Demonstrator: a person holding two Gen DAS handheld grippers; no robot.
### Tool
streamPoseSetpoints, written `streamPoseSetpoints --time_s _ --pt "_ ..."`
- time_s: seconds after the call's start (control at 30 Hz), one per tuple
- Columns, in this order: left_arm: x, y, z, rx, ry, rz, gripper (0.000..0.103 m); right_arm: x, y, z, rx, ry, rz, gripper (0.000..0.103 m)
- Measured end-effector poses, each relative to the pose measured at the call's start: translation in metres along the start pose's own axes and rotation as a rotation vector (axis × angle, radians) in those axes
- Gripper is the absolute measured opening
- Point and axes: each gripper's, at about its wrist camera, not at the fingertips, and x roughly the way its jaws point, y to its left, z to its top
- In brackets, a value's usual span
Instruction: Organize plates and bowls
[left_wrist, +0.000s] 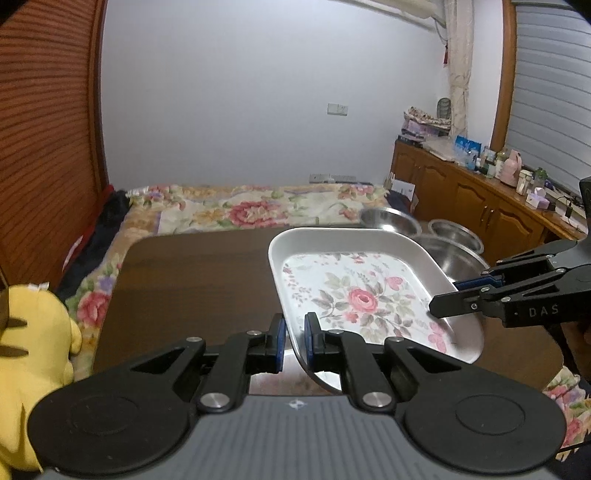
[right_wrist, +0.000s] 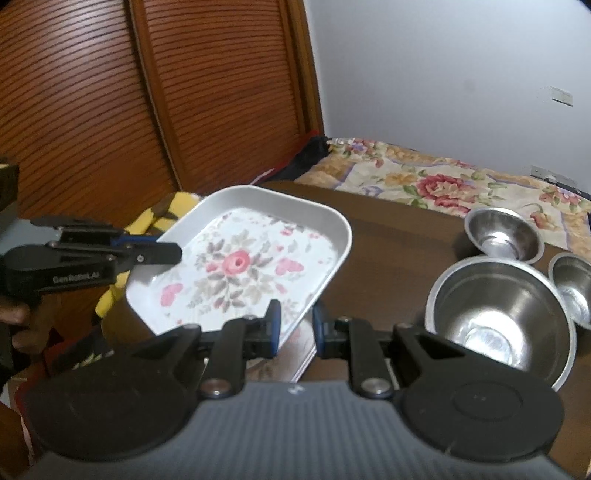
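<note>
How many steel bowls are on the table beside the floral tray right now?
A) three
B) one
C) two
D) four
A: the right wrist view shows a large steel bowl with two smaller bowls behind it, right of the floral tray.

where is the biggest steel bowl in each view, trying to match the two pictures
Left wrist view: the large stainless steel bowl sits right of centre, mostly hidden behind the far right edge of the white rectangular tray with the rose print.
Right wrist view: the same bowl is at lower right, in full view on the dark wooden table.
Shared landmark: the rose-print tray.
</note>
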Motion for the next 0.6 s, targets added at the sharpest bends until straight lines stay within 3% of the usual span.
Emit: streamPoseSetpoints --time_s 0.27,0.6 --pt "0.012 0.001 -0.029 -0.012 0.053 0.013 0.011 0.017 0.003 -0.020 0.012 0.038 0.016 0.020" --pt "0.023 0.001 -0.047 -0.003 0.089 0.026 0.012 0.027 0.006 -0.038 0.028 0.020 -0.013 0.020"
